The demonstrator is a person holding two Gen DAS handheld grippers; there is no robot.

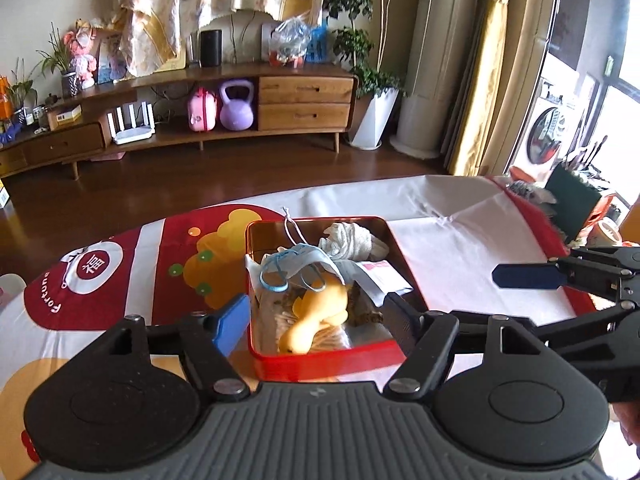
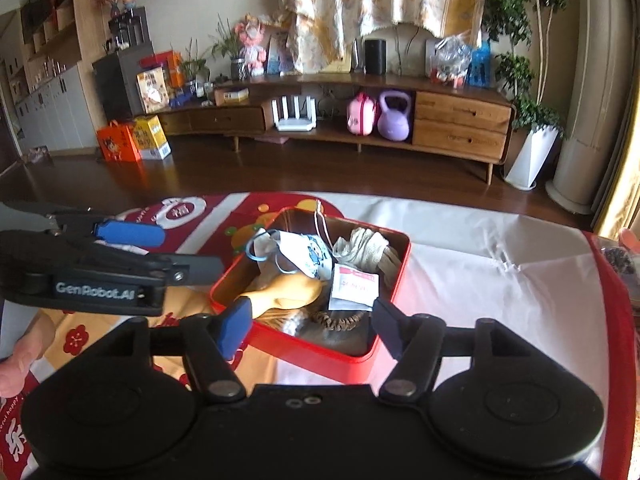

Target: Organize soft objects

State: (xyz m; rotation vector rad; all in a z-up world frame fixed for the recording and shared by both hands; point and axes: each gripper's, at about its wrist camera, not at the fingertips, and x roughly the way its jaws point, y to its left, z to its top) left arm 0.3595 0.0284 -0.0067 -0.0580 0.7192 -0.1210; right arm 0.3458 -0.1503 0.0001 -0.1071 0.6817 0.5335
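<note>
Tablecloth [image 1: 460, 240], white with red and orange print, spreads across the lower half of both views. At centre frame sits a red tin [image 1: 320, 354], open and full: pale blue mask [image 1: 298, 264], yellow rubber duck [image 1: 316, 316] lying on its side, crumpled white cloth [image 1: 352, 240], small white sachet [image 2: 354, 286]. Left gripper [image 1: 316, 320] and right gripper [image 2: 310, 324] hang wide open at its near edge, holding nothing.

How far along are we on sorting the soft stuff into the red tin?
Looks mostly done: the red tin already holds the yellow duck toy, a blue face mask, white cloth, a white packet and a brown hair tie. In hand: nothing; the left gripper and right gripper are both open over the tin. Left: no loose soft item shows on the tablecloth, perhaps only tidying.
</note>
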